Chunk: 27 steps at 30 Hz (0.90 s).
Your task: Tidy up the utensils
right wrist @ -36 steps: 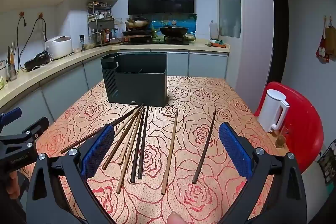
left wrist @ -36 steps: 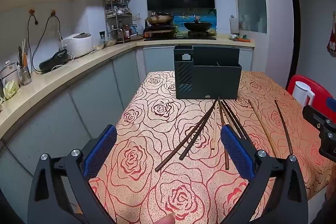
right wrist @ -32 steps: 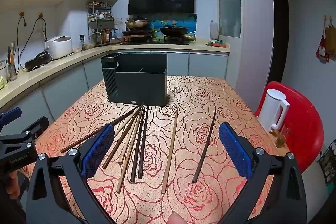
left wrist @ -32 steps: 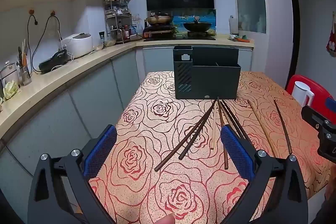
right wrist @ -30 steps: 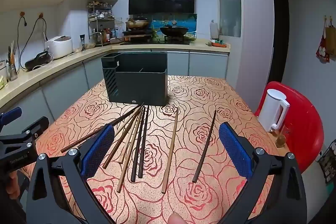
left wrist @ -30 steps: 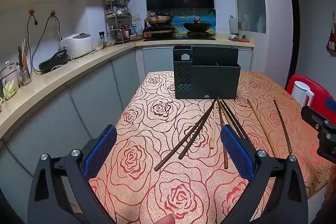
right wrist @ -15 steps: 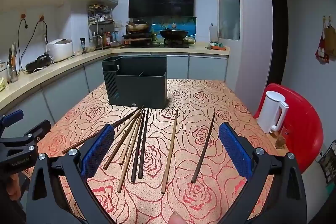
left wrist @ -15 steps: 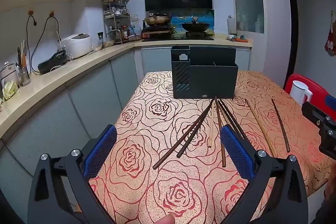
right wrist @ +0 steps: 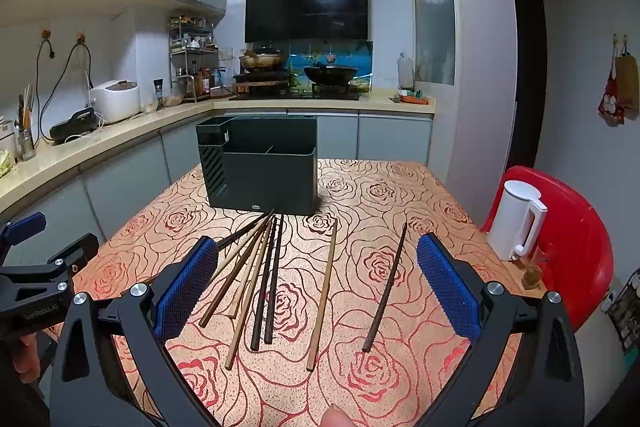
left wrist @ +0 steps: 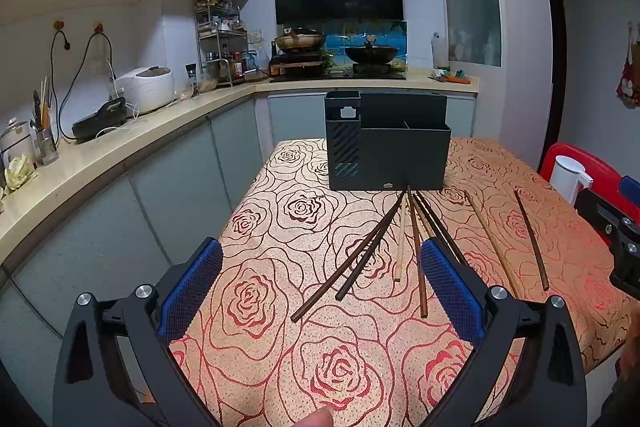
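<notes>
From the left wrist view, the left gripper [left wrist: 320, 279] hangs spread wide over the near edge of the table [left wrist: 280, 347], its blue pads well apart with nothing between them. At the far end of the rose-patterned cloth stands a dark utensil holder [left wrist: 386, 147], with a narrow slotted compartment on its left and a wider divided bin on its right; the interior is too dark and too low in angle to tell whether anything lies inside. Loose chopsticks [left wrist: 400, 239] fan out on the cloth from just in front of the holder toward the camera, several crossing near their far tips, and two more lie apart to the right, the dark one [left wrist: 530, 239] farthest out. Part of the right gripper's body juts in at the right edge, its fingers cut off. From the right wrist view, the right gripper [right wrist: 318, 283] is likewise released, pads wide apart and empty, above the same chopsticks. This view alone shows in full a white kettle [right wrist: 518, 219] on a red chair [right wrist: 576, 227] beside the table, and the left gripper's handle with a hand [right wrist: 24, 359] at the lower left, mostly cropped. A fingertip pokes in at the bottom edge of each view.
</notes>
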Tool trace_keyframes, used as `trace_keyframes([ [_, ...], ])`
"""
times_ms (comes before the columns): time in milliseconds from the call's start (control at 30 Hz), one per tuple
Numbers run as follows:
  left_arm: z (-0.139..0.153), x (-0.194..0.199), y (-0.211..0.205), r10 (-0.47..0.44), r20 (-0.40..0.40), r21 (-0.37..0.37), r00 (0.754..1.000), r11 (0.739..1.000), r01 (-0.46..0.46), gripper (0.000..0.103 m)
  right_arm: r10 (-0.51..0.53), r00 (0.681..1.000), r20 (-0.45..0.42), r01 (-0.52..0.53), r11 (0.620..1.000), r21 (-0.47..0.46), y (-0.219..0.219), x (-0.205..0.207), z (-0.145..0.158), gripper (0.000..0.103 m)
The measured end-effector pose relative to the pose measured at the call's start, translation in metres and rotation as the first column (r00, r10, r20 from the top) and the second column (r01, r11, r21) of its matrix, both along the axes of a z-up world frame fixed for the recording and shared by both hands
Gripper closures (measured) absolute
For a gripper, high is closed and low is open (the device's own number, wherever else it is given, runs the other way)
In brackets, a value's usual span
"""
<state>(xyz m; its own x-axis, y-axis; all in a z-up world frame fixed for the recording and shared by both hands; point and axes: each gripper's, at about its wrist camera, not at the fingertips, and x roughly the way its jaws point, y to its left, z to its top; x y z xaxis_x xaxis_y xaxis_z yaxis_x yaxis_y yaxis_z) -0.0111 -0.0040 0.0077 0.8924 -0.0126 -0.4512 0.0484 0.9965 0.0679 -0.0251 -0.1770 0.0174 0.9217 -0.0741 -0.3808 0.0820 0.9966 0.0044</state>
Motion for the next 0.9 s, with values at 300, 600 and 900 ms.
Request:
trace_keyframes([
  [300,0.0003,-0.0002,0.0006,-0.002,-0.002,-0.004,1.0,1.0,0.002,0.007,0.002,1.0,0.007,-0.001,1.0,-0.006,0.0017,-0.0018,0.0006,0.007],
  [600,0.0002,0.0001,0.0011,-0.004,-0.004,-0.004,1.0,1.0,0.004,0.007,0.001,1.0,0.008,-0.001,1.0,-0.008,0.002,-0.0019,0.0001,0.007],
  [900,-0.0007,-0.0005,0.0012,-0.004,-0.003,-0.004,1.0,1.0,0.004,0.007,0.001,1.0,0.008,-0.001,1.0,-0.008,0.0034,-0.0027,-0.0006,0.007],
])
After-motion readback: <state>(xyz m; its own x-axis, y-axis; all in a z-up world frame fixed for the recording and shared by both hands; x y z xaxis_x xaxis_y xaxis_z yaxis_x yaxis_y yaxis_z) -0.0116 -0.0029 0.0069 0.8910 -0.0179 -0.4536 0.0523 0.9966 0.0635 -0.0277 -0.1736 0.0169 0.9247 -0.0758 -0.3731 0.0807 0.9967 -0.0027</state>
